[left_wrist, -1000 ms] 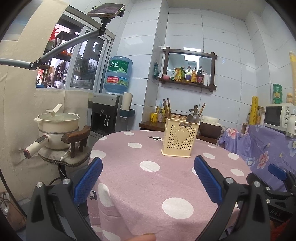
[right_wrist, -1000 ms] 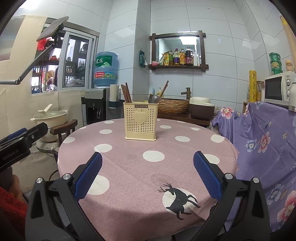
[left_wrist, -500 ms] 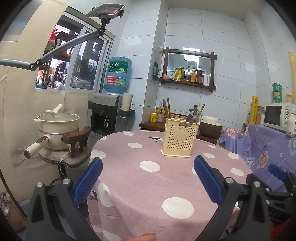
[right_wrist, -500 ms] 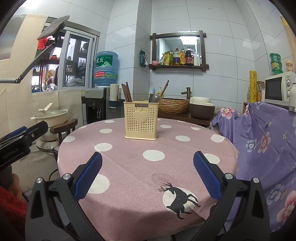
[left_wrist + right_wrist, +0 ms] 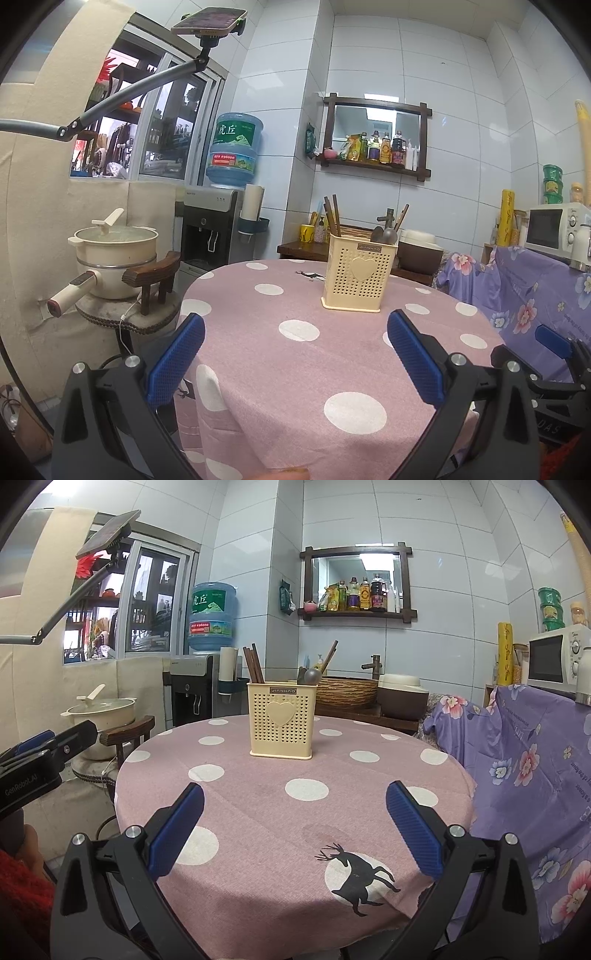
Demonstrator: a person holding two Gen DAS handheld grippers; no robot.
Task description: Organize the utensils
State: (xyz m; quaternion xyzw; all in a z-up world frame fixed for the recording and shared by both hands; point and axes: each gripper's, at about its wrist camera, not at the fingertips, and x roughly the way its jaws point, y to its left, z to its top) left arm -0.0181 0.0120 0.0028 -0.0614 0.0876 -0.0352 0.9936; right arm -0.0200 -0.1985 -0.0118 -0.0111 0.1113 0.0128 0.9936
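1. Your left claw (image 5: 295, 354) has its jaws wide apart and holds nothing.
2. Your right claw (image 5: 294, 825) is the same, apart and empty.
3. The holder (image 5: 281, 719) stands upright on the table (image 5: 258, 812), well ahead of both claws, with chopsticks (image 5: 253, 664) and spoons (image 5: 309, 675) inside.

Round surface (image 5: 258, 812), filling the centre and lower half of the right wrist frame, covered by a pink cloth (image 5: 295, 369) with white dots and black deer prints. A cream perforated utensil holder (image 5: 281, 719) stands upright directly on the cloth, above centre of the frame and toward the far edge, with chopsticks and spoons standing in it.
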